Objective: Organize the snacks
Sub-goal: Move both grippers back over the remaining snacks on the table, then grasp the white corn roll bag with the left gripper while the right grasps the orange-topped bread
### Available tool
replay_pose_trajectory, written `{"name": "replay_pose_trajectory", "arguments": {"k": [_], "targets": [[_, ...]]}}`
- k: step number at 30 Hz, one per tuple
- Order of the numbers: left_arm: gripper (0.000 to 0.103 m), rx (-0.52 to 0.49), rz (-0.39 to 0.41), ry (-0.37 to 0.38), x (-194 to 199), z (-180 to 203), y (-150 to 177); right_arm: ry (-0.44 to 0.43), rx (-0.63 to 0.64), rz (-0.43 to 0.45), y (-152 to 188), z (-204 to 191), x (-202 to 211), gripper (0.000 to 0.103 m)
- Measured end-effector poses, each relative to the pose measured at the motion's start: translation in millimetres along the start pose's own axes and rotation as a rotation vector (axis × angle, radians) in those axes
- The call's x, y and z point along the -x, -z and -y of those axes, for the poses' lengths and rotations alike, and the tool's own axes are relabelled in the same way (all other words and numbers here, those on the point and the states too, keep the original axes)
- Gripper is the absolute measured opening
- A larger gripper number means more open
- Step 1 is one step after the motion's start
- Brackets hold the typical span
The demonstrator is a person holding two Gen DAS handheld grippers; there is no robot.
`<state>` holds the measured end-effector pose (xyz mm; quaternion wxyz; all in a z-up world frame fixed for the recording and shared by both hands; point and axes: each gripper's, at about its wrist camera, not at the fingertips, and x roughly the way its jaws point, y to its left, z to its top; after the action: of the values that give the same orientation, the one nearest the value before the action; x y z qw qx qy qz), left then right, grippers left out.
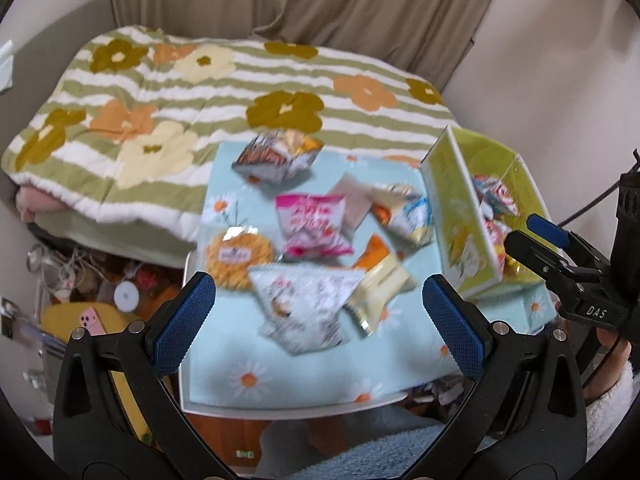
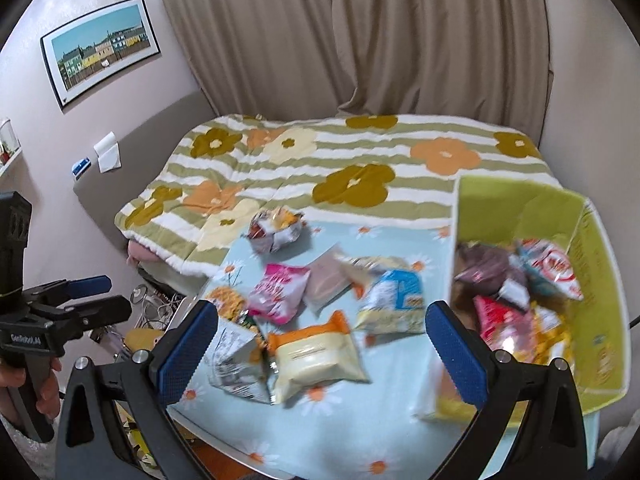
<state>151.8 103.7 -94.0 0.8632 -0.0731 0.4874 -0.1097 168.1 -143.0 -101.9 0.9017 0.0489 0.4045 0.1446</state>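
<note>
1. Nearest me, my left gripper [image 1: 316,320] hangs above the front of the table with its blue-padded fingers [image 1: 182,324] spread wide and nothing between them.
2. My right gripper [image 2: 320,340] hovers the same way, jaws wide apart and empty, just left of the green box [image 2: 600,320].
3. Under both tools lies a pale blue daisy-print cloth [image 1: 304,380] on a small white table [image 1: 288,410].
4. The loose snacks are scattered over this cloth. Closest to me are a white and silver packet [image 1: 304,304] and a cream packet with an orange top [image 2: 316,356], lying touching one another.
5. Farther in are a round yellow cracker pack [image 1: 238,258], a pink packet [image 1: 314,226], a plain beige pouch [image 2: 324,280] and a blue and white packet [image 2: 394,300].
6. Farthest on the cloth sits a silver and orange packet [image 1: 276,156], apart from the rest.
7. The green box stands at the table's right edge, open at the top, with several red, white and yellow snack packets [image 2: 516,304] already inside.
8. Beyond the table is a bed under a green-striped flowered blanket [image 1: 160,92], then beige curtains [image 2: 360,40].
9. My judgement: the sorting is partly done, and I am between picks. Next I should lower a gripper over one of the near packets, close on it gently since the wrappers look crinkly and slippery, then carry it to the box.
</note>
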Motion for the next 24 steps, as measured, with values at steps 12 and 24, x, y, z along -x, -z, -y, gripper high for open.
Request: {"name": "replay_pose_trajectory", "arguments": {"k": [12,24], "targets": [[0.102,0.014,-0.137,0.109,-84,-23,67,0.005,-0.009,-0.130,58,-7,-62,0.103],[0.101,0.015,-0.110,0.076,-144,-15,77,-0.060,0.140,-0.163,72,-3,-112,0.103]]}}
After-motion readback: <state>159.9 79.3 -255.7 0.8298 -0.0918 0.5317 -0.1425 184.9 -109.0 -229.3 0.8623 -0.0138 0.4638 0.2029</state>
